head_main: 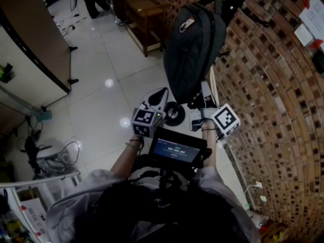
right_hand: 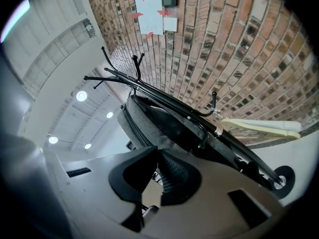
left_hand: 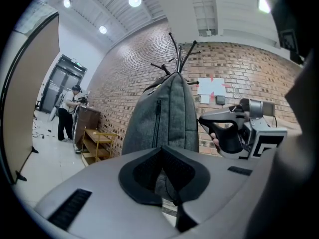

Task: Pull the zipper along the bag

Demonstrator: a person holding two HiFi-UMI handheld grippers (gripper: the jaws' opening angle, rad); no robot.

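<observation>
A dark grey backpack (head_main: pixel 195 44) hangs on a black coat rack (head_main: pixel 238 4) against the brick wall. My left gripper (head_main: pixel 161 96) is at the bag's lower left edge. In the left gripper view its jaws (left_hand: pixel 161 149) are shut, with grey bag fabric (left_hand: pixel 162 183) pinched between the pads. My right gripper (head_main: pixel 202 103) is under the bag's bottom right corner, also shut. In the right gripper view its tips (right_hand: pixel 157 152) meet at the bag (right_hand: pixel 149 121), beside the zipper track (right_hand: pixel 127 121). A small grey zipper pull (right_hand: pixel 149 210) shows between the jaws.
The brick wall (head_main: pixel 273 85) is close on the right, with papers (head_main: pixel 314 14) pinned to it. The rack's round base (head_main: pixel 175 114) stands on the white tiled floor below the bag. A wooden shelf (head_main: pixel 144 14) stands behind. A person (left_hand: pixel 67 113) stands far off.
</observation>
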